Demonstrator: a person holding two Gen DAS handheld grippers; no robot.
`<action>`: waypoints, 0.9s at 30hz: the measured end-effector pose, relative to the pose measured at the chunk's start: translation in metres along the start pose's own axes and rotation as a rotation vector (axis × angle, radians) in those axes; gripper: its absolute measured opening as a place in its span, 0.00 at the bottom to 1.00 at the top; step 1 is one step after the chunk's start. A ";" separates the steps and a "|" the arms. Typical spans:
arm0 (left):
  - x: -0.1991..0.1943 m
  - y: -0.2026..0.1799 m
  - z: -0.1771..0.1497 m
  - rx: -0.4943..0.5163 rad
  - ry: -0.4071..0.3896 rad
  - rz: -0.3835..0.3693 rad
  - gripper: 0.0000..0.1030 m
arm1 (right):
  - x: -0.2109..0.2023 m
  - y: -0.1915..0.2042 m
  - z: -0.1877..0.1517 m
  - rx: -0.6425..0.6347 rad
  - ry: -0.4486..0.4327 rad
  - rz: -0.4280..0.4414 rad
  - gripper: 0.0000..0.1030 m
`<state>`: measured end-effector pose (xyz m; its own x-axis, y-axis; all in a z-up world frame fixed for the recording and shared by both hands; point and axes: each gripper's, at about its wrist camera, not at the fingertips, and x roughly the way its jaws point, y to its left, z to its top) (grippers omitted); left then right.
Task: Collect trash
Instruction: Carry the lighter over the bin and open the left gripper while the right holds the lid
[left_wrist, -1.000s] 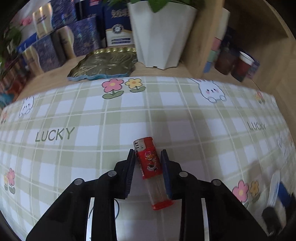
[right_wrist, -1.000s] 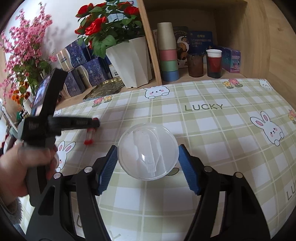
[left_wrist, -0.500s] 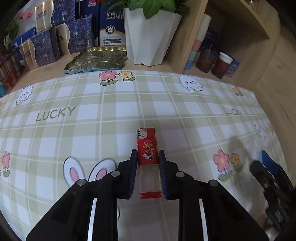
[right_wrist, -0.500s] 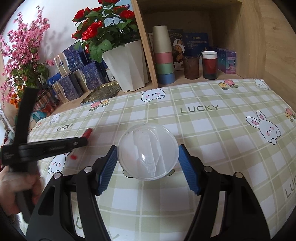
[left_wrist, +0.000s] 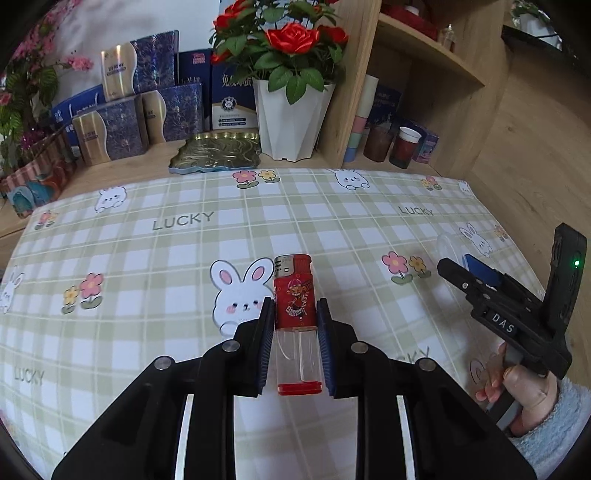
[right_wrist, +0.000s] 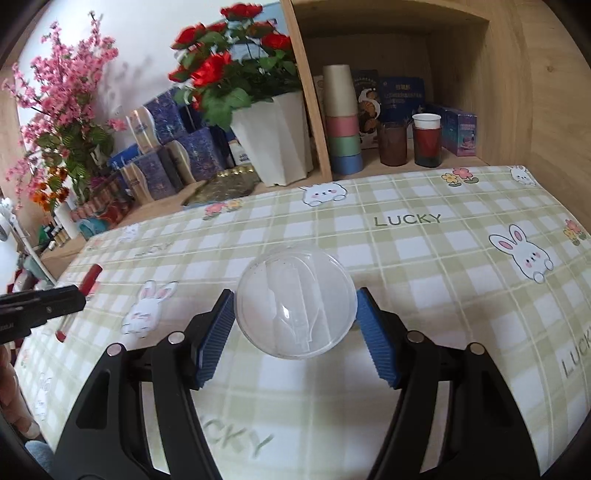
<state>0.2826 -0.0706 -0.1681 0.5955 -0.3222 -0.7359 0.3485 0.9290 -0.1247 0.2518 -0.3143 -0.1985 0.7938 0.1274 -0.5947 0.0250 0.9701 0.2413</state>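
Observation:
My left gripper (left_wrist: 294, 314) is shut on a red lighter (left_wrist: 295, 306) with a clear lower body, held upright between the blue pads above the checked tablecloth (left_wrist: 184, 251). My right gripper (right_wrist: 295, 299) is shut on a clear plastic dome lid (right_wrist: 295, 302), held above the cloth. The right gripper also shows at the right of the left wrist view (left_wrist: 476, 273). The left gripper with the lighter (right_wrist: 90, 277) shows at the left edge of the right wrist view.
A white pot of red roses (left_wrist: 288, 114), blue and gold boxes (left_wrist: 122, 125) and a gold tray (left_wrist: 216, 151) stand behind the cloth. A wooden shelf holds stacked cups (right_wrist: 341, 125) and two dark cups (right_wrist: 426, 142). Pink flowers (right_wrist: 62, 122) stand far left.
My left gripper has pulled back and up from the table with the lighter, now held straight in the pads. The right gripper still holds the lid in much the same place.

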 end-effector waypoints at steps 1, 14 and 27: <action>-0.006 0.000 -0.003 0.001 -0.001 -0.002 0.22 | -0.008 0.004 -0.002 -0.007 -0.004 -0.001 0.65; -0.098 -0.009 -0.060 -0.009 -0.028 -0.058 0.22 | -0.109 0.054 -0.057 -0.071 0.027 0.060 0.65; -0.148 -0.033 -0.170 -0.013 0.017 -0.165 0.22 | -0.188 0.085 -0.118 -0.122 0.054 0.094 0.65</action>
<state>0.0602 -0.0230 -0.1679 0.5183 -0.4675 -0.7161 0.4311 0.8660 -0.2534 0.0333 -0.2313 -0.1564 0.7550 0.2271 -0.6152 -0.1247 0.9707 0.2052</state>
